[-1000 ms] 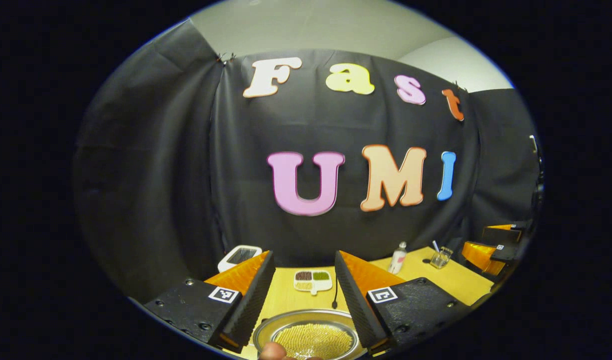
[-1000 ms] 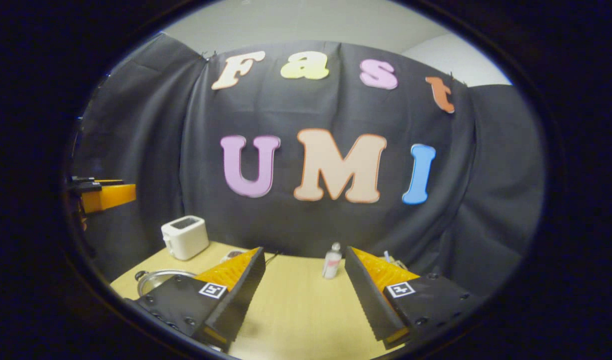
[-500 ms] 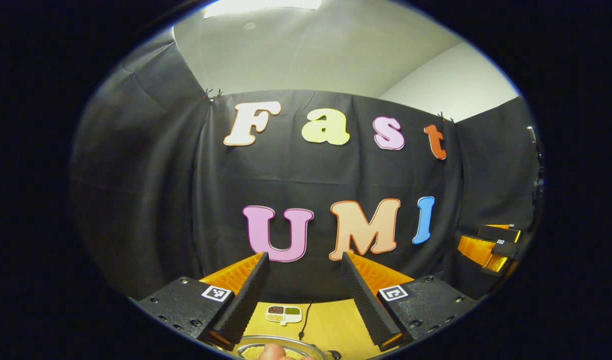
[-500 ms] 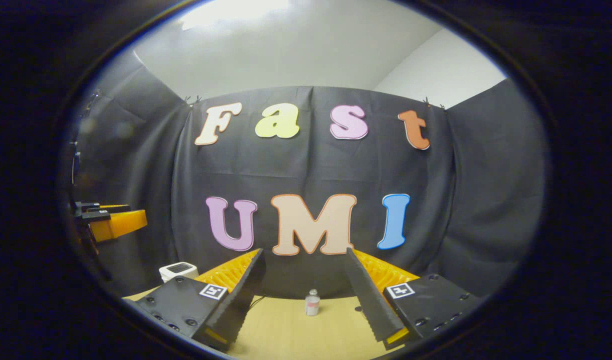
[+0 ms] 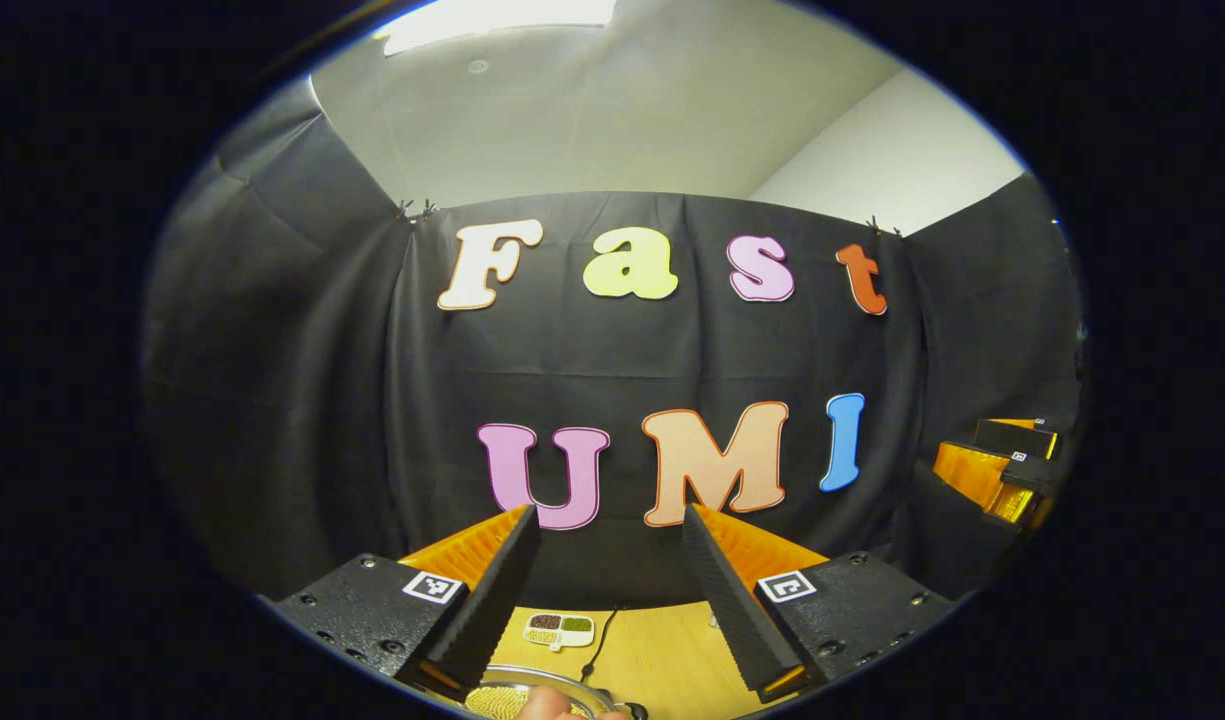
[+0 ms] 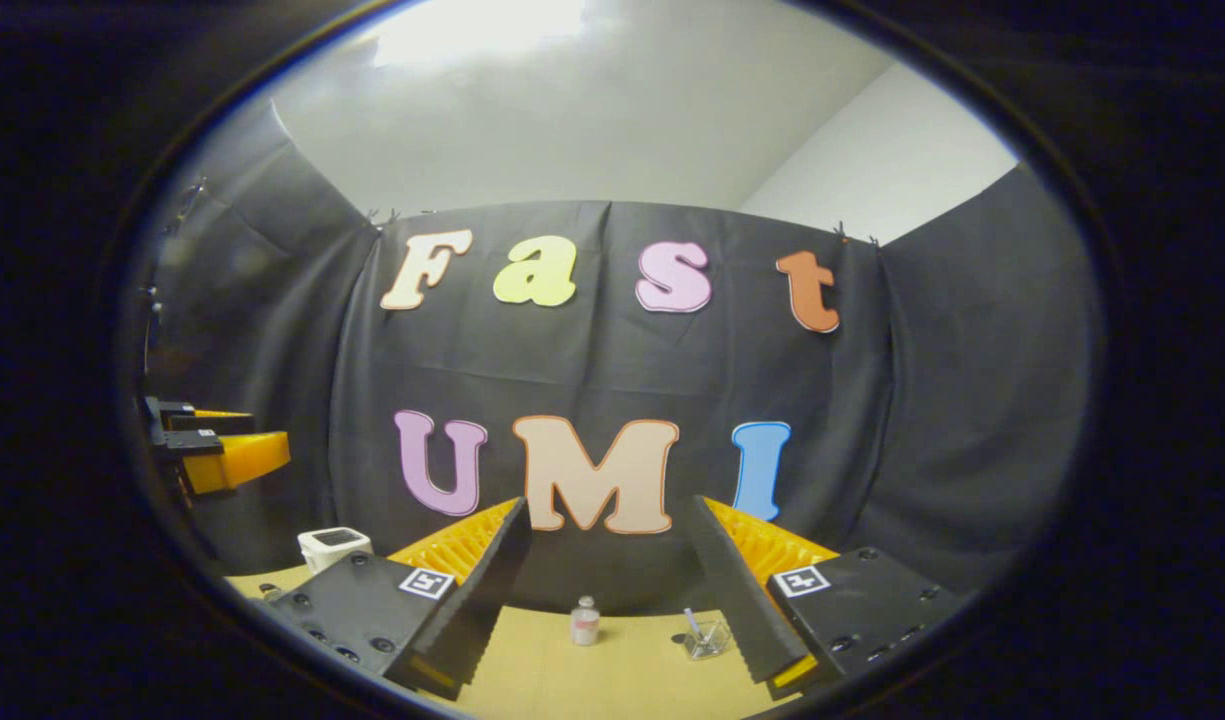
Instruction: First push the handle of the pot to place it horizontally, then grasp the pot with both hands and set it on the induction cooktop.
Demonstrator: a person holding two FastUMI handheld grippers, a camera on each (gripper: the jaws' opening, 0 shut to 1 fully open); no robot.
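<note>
The left gripper (image 5: pixel 609 600) is held with its fingers spread apart and nothing between them, raised above the pale wooden table (image 5: pixel 662 655). Just below it, the round steel pot (image 5: pixel 532 695) filled with yellow grains is glimpsed at the lower edge, with a fingertip (image 5: pixel 544 706) beside it. The right gripper (image 6: pixel 604 595) is likewise spread and empty. Farther off, a small white bottle (image 6: pixel 584 621), a clear glass cup (image 6: pixel 705 635) and a white toaster (image 6: pixel 334 547) are seen. Neither pushing nor lifting appears begun; no cooktop is visible.
</note>
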